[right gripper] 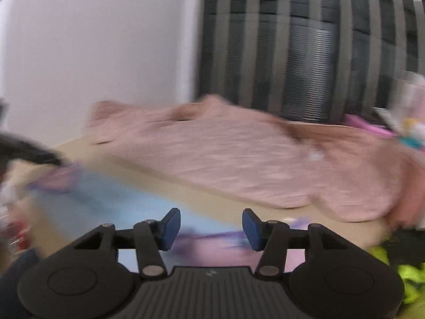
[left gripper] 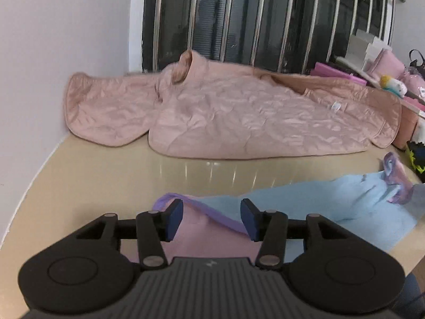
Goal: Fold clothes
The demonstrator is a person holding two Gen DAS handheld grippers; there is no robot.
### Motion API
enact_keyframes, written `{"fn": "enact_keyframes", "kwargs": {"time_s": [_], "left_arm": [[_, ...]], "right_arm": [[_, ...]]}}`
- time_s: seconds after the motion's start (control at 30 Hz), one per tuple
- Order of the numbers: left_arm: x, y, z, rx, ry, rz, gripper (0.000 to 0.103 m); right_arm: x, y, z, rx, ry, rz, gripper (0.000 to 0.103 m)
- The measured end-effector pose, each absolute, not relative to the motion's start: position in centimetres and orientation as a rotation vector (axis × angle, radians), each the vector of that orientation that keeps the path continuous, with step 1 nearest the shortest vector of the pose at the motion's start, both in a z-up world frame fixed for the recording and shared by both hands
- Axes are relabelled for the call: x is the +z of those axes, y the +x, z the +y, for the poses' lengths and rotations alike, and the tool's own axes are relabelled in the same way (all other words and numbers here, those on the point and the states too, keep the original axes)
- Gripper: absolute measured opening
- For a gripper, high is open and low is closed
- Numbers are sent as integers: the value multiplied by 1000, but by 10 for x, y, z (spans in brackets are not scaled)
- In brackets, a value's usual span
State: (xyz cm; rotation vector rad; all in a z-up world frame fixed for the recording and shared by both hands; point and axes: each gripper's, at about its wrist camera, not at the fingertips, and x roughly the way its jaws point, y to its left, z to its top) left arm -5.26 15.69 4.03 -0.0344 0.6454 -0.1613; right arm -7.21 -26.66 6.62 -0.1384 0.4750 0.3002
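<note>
A light blue garment (left gripper: 332, 202) with pink panels and purple trim (left gripper: 212, 216) lies on the beige table (left gripper: 93, 180) near its front edge. My left gripper (left gripper: 211, 219) is open, its jaws standing over the garment's pink and purple end. In the blurred right wrist view the same garment (right gripper: 106, 202) lies in front of my right gripper (right gripper: 211, 226), which is open over its other pink end (right gripper: 212, 250). A pink quilted jacket (left gripper: 233, 117) lies spread at the back of the table, also in the right wrist view (right gripper: 239, 154).
A white wall (left gripper: 66, 40) borders the table on the left. A barred window (left gripper: 265, 18) stands behind the jacket. Pink boxes and small items (left gripper: 385, 71) crowd the right side. Something neon yellow (right gripper: 403, 279) lies at the right wrist view's lower right.
</note>
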Motion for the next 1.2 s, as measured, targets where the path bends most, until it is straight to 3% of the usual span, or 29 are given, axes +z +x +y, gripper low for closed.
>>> {"fn": "enact_keyframes", "kwargs": {"time_s": [0.1, 0.13, 0.17, 0.2, 0.33, 0.37, 0.4, 0.47, 0.7, 0.9, 0.93, 0.97, 1.0, 1.03, 1.2], "left_arm": [[34, -35, 162, -203, -111, 697, 42], [30, -29, 164, -202, -137, 719, 30], [27, -23, 166, -200, -159, 739, 8], [23, -19, 167, -187, -168, 748, 3], [15, -18, 172, -169, -204, 730, 1], [14, -19, 172, -152, -195, 723, 1], [14, -21, 172, -136, -186, 717, 1], [14, -22, 174, -118, -185, 712, 1], [14, -25, 175, -106, -177, 698, 1], [15, -26, 180, -87, -172, 696, 1], [16, -27, 180, -79, -167, 697, 2], [18, -30, 180, -75, -161, 694, 2], [22, -35, 177, -83, -147, 681, 2], [28, -42, 173, -107, -131, 664, 3], [43, -58, 148, -230, -63, 611, 16]], "right_arm": [[60, -29, -302, 123, -67, 562, 50], [57, -16, -312, 111, -45, 598, 50], [56, -5, -318, 115, -24, 620, 49], [56, 3, -319, 119, -13, 632, 49], [42, 35, -316, 135, -5, 740, 46], [35, 40, -314, 139, -1, 768, 15], [30, 43, -312, 134, 1, 781, 4], [31, 35, -308, 118, -25, 724, 2], [45, -81, -301, 67, -196, 329, 2], [0, -120, -296, 116, -186, 484, 5], [0, -123, -295, 129, -187, 500, 9], [5, -125, -295, 138, -175, 496, 21], [12, -128, -298, 148, -151, 481, 40], [20, -128, -302, 164, -119, 458, 46], [52, -92, -326, 173, 55, 462, 46]]}}
